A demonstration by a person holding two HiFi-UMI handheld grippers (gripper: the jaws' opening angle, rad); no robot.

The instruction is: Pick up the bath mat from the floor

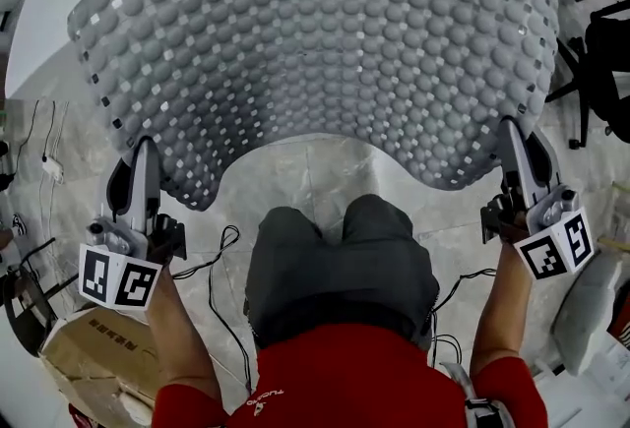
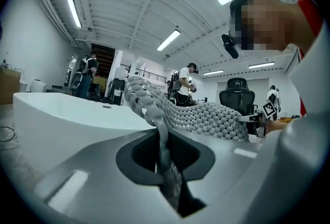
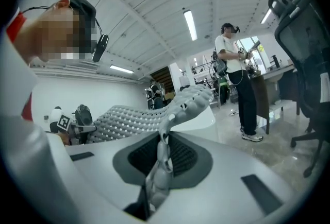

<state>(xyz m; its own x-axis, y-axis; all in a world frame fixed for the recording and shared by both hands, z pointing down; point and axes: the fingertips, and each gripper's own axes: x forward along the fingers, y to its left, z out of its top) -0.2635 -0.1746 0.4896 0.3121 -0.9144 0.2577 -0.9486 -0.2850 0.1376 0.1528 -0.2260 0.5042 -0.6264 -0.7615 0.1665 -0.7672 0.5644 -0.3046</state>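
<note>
Spanning both grippers, the bath mat [image 1: 315, 52] is held off the floor [image 1: 325, 175]: left gripper [image 1: 141, 160] and right gripper [image 1: 514, 143] each clamped on a near corner.

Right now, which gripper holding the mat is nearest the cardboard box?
The left gripper, shut on a corner of the bath mat; the cardboard box sits beside it, far from the right gripper.

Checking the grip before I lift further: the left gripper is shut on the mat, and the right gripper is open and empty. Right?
Not quite. The right gripper is not open and empty: the right gripper view shows it shut on the edge of the mat. The left gripper is shut on the mat, as you said.
</note>
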